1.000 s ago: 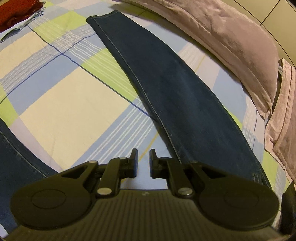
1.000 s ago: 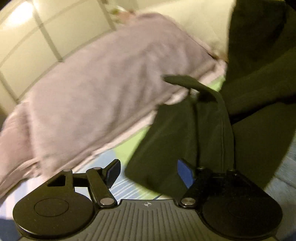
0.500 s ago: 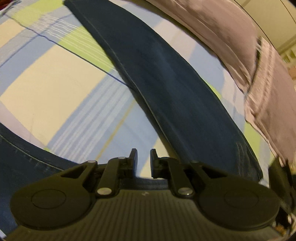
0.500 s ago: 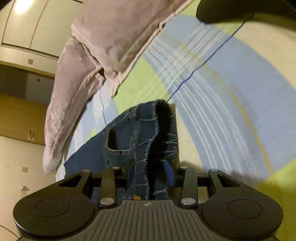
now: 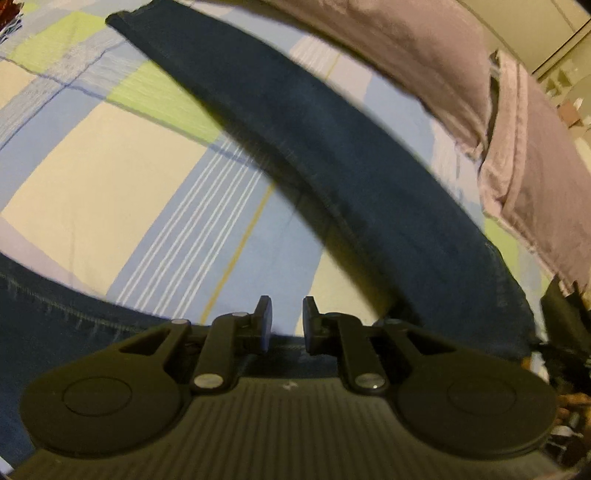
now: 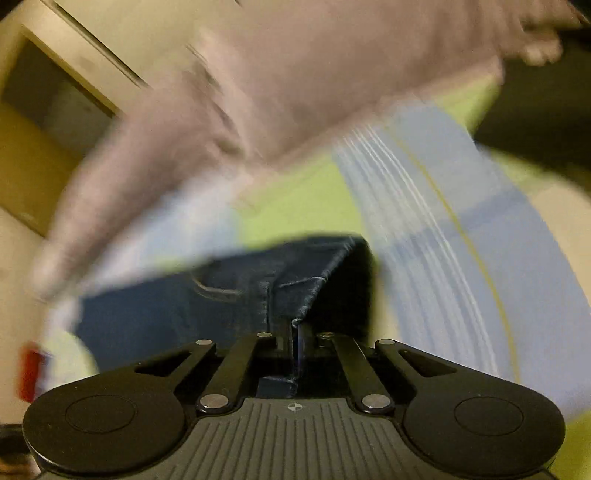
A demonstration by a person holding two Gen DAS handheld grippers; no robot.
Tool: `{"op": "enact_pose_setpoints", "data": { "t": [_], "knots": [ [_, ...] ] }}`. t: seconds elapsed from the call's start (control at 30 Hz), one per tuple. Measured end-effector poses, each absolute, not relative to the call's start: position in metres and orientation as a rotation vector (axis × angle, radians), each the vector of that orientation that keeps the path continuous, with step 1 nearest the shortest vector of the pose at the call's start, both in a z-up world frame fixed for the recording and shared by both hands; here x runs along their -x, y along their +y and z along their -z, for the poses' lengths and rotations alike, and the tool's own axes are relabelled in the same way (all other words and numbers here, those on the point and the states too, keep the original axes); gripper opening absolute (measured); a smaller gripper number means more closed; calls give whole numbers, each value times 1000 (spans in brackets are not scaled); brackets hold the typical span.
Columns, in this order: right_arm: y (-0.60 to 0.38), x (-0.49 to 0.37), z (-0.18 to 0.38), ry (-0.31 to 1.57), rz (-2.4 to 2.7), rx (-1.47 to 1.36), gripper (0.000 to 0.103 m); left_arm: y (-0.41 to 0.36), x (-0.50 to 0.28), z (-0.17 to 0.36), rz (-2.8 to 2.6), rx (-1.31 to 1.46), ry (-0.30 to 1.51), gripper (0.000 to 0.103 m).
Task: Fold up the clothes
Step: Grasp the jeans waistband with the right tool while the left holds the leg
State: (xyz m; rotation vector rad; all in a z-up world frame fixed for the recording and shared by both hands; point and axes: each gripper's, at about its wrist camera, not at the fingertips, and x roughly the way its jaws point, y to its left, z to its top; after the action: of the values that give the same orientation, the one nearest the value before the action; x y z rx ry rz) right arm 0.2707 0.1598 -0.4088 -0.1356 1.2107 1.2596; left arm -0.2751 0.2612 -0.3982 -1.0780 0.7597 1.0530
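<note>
A pair of dark blue jeans [image 5: 332, 155] lies on the plaid bed sheet [image 5: 110, 177]; one leg runs from top left to lower right, and more denim [image 5: 55, 325] shows at the lower left. My left gripper [image 5: 286, 314] hovers low over the crotch area with a narrow gap between its jaws and nothing held. My right gripper [image 6: 295, 339] is shut on the waistband of the jeans [image 6: 288, 284] and lifts it off the sheet; the view is blurred.
Mauve pillows [image 5: 424, 55] line the far edge of the bed, also in the right wrist view [image 6: 277, 85]. A dark garment [image 6: 535, 103] lies at the right. Something red [image 5: 7, 7] sits at the far left corner.
My right gripper swung from the dark garment to the jeans waistband, closed on it, and is lifting it. My left gripper moved back toward the crotch of the jeans.
</note>
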Motion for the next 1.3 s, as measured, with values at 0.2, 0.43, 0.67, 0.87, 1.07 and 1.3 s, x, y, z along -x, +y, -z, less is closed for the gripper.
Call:
{"op": "enact_pose_setpoints", "data": {
  "t": [0.2,0.43,0.67,0.87,1.07,1.3],
  "knots": [
    [156,-272,432,1231,-1163,57,0,251,275,402,-1028,1011,812,12],
    [127,-271,420,1284,-1170,-67,24,252,279,403,-1024,1031,786,12],
    [76,-257,415,1422,-1219,-120,43,254,285,407,-1039,1071,781,12],
    [85,-259,422,1402,-1262,-181,42,253,282,409,-1035,1068,792,12],
    [102,-253,417,1344,-1288,-16,2,253,273,409,-1014,1059,798,12],
    [104,-261,419,1260,-1182,28,1,251,273,411,-1006,1048,809,12]
  ]
}}
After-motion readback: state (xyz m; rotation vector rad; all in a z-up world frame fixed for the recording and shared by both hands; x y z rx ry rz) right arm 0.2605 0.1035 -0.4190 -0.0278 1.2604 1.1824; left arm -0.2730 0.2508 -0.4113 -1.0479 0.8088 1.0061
